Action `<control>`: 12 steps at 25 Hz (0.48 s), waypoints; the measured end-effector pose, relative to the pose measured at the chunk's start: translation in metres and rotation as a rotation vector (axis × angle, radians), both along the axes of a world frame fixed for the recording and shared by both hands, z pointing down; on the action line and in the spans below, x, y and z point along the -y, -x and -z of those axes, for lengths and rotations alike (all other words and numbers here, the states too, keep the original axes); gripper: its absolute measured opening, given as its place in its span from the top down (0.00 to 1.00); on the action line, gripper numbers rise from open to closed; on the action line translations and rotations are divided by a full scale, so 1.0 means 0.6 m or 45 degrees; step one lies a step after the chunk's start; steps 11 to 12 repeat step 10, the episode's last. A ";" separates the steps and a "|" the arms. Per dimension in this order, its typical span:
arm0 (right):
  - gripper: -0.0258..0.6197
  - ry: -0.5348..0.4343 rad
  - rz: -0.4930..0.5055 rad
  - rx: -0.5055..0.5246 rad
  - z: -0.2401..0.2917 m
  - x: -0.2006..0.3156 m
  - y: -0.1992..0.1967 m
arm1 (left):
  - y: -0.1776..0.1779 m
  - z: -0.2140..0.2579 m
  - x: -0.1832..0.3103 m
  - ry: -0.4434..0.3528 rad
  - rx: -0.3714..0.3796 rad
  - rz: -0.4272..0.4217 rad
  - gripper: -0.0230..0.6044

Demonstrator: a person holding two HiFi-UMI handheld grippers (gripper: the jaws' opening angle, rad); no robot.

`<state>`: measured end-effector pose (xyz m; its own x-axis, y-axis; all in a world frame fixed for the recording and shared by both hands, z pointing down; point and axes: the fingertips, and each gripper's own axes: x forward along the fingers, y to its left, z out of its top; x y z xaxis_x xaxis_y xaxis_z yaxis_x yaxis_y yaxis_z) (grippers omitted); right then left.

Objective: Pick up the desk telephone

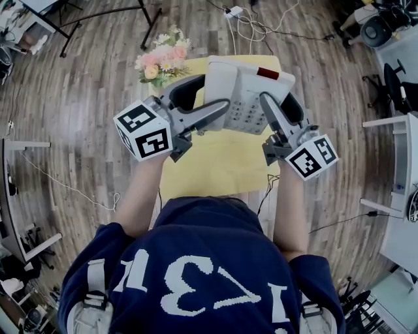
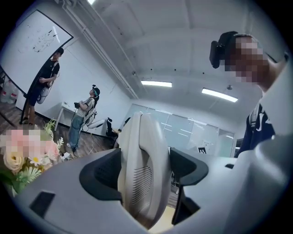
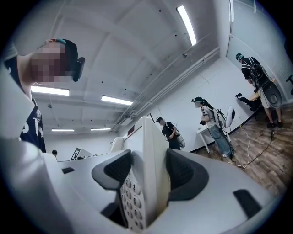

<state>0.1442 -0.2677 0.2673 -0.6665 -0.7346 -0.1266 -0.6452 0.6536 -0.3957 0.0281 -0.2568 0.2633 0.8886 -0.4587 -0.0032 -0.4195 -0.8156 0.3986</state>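
The white desk telephone (image 1: 243,91), with a grey keypad and a red strip at its far end, is held between both grippers over the yellow table (image 1: 215,166). My left gripper (image 1: 208,96) is shut on the phone's left side, where the handset (image 2: 143,164) fills the gap between the dark pads. My right gripper (image 1: 278,103) is shut on the right edge, and its own view shows the keypad side of the telephone (image 3: 147,173) wedged between the pads. Both gripper views look up towards the ceiling.
A vase of pink and cream flowers (image 1: 163,59) stands at the table's far left corner. Cables and a power strip (image 1: 243,18) lie on the wooden floor behind. Desks (image 1: 400,163) stand at the right. Several people (image 3: 213,123) stand by the far walls.
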 end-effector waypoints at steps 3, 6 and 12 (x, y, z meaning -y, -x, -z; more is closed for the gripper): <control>0.58 -0.026 0.006 -0.008 0.017 -0.001 0.009 | 0.010 0.015 -0.002 -0.024 -0.009 0.009 0.43; 0.58 -0.036 0.011 -0.003 0.026 -0.002 0.012 | 0.013 0.027 -0.003 -0.047 -0.010 0.017 0.43; 0.58 -0.045 0.014 0.009 0.038 0.000 0.005 | 0.007 0.041 -0.001 -0.071 -0.002 0.023 0.43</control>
